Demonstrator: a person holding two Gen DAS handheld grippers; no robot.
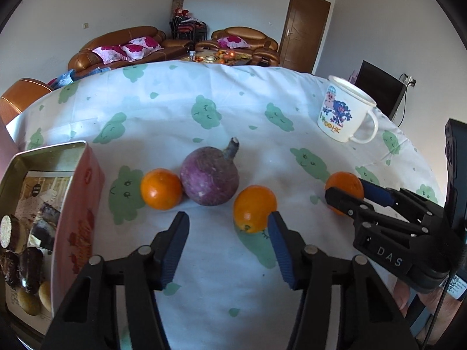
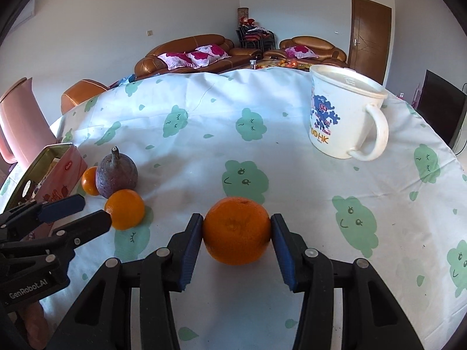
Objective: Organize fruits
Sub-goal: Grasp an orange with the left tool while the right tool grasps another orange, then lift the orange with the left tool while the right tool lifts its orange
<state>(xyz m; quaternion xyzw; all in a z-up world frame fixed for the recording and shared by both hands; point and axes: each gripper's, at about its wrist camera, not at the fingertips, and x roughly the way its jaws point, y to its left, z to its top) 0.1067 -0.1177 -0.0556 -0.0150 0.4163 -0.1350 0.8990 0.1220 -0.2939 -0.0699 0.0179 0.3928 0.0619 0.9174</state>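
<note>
Three oranges and a purple round vegetable (image 1: 209, 176) lie on the cloud-print tablecloth. My right gripper (image 2: 236, 227) is shut on the right orange (image 2: 236, 230), both pads touching its sides; it also shows in the left wrist view (image 1: 344, 188). My left gripper (image 1: 229, 227) is open and empty; its right finger (image 1: 278, 233) is beside the middle orange (image 1: 254, 208). The left orange (image 1: 161, 189) touches the purple vegetable. In the right wrist view my left gripper (image 2: 87, 213) sits next to the middle orange (image 2: 125, 209).
An open pink tin (image 1: 78, 192) with snacks stands at the left. A white cartoon mug (image 1: 343, 109) stands at the back right, also in the right wrist view (image 2: 344, 110). Sofas and a door lie beyond the table edge.
</note>
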